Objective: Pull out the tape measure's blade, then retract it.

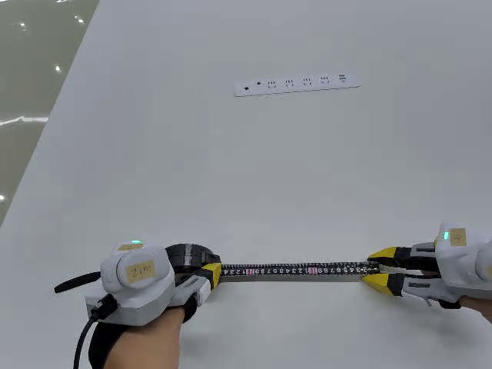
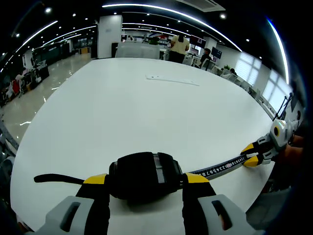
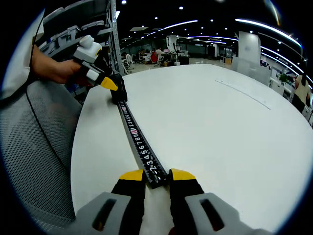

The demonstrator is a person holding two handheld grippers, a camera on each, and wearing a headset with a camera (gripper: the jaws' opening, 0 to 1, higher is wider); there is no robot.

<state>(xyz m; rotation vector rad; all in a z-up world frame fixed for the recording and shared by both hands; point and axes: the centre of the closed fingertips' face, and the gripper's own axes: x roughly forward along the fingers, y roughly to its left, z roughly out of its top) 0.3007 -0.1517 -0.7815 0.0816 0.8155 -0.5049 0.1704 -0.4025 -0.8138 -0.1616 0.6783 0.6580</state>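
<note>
A black tape measure case rests on the white table, and my left gripper is shut on it; in the left gripper view the case sits between the yellow-tipped fingers. Its dark numbered blade runs out to the right along the table. My right gripper is shut on the blade's end, seen up close as the blade tip between the right gripper fingers. The blade stretches back to the case and the left gripper. A black wrist strap trails off the case.
A white power strip lies flat on the table further back, also in the left gripper view. The table edge runs along the left, with glossy floor beyond. A mesh chair stands beside the table. People stand far off.
</note>
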